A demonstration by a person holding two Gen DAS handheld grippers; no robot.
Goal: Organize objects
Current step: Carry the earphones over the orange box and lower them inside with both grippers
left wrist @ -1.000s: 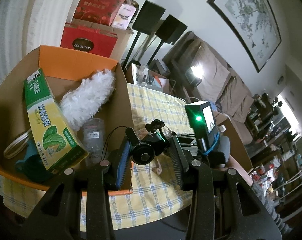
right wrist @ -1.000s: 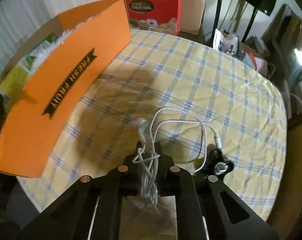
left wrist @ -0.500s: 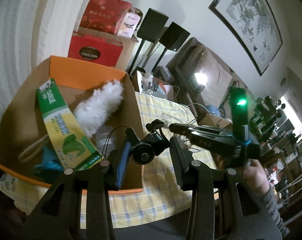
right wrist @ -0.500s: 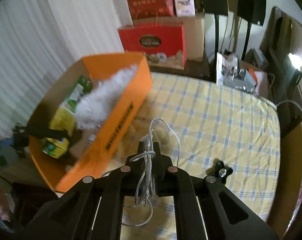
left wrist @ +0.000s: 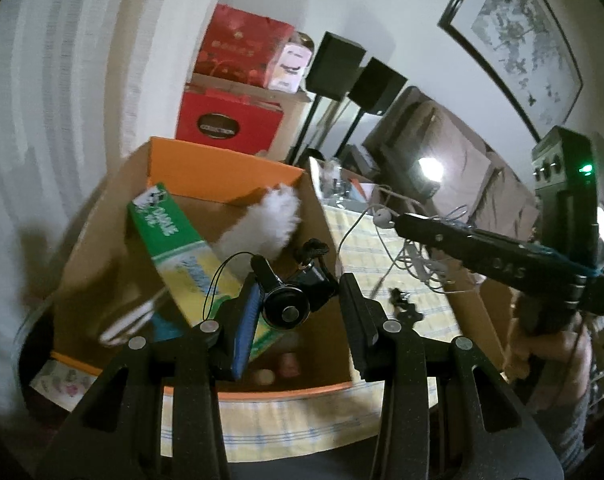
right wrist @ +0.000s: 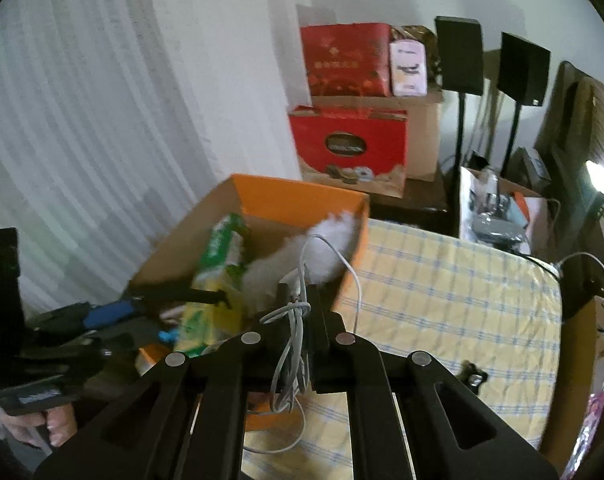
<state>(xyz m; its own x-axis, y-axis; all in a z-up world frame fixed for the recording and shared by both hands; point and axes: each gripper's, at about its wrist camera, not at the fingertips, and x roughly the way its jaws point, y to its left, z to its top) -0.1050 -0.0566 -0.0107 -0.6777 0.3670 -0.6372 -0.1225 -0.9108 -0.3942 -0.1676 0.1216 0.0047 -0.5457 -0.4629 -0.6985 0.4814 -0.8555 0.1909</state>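
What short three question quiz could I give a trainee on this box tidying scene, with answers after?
1. True or false: the right tongs are shut on the white cable.
2. Which thing do the left tongs hold over the box? A) black mount B) white duster C) green carton
3. Fill in: a small black part lies on the checked ____.

Key: 1 true. 2 A. 3 cloth.
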